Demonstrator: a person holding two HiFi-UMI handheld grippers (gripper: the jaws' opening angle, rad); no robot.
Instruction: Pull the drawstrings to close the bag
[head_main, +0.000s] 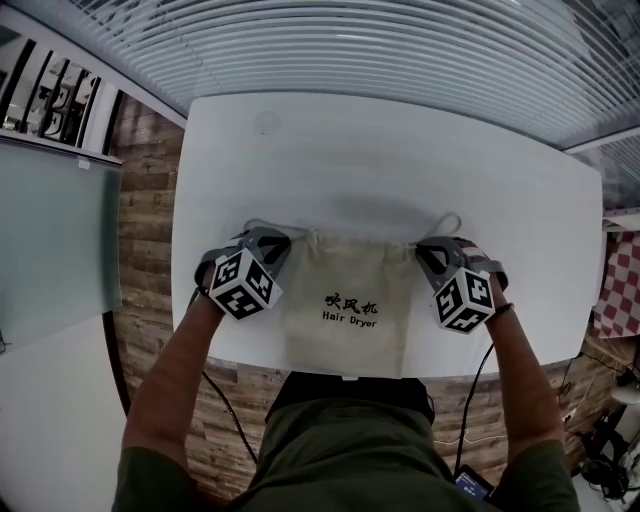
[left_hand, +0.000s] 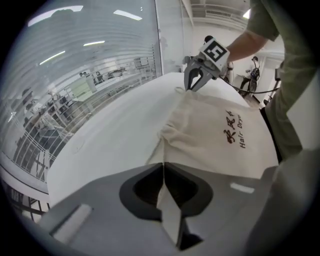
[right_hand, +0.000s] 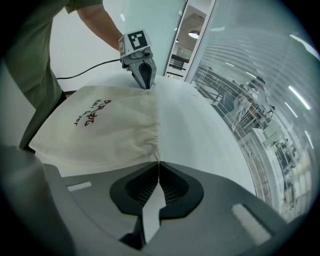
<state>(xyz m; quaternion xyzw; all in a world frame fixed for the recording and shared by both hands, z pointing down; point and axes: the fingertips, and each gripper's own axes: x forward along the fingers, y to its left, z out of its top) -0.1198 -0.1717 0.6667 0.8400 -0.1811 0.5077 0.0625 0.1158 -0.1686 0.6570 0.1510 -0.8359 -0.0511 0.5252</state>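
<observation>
L hand-held gripper (left_hand: 163, 167) pinched shut on drawstring (left_hand: 154, 151) at bag (head_main: 346, 270) top-left corner; R hand-held gripper (right_hand: 158, 165) same, opposite corner. Bag flat on desk (head_main: 350, 150), front edge. Mouth part-gathered; prob. more outward pull needed.

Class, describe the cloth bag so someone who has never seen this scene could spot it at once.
Start at the white table. At its near edge, between the left gripper and right gripper, each shut on a drawstring, lies the bag: flat cream cloth, the only thing printed "Hair Dryer".
</observation>
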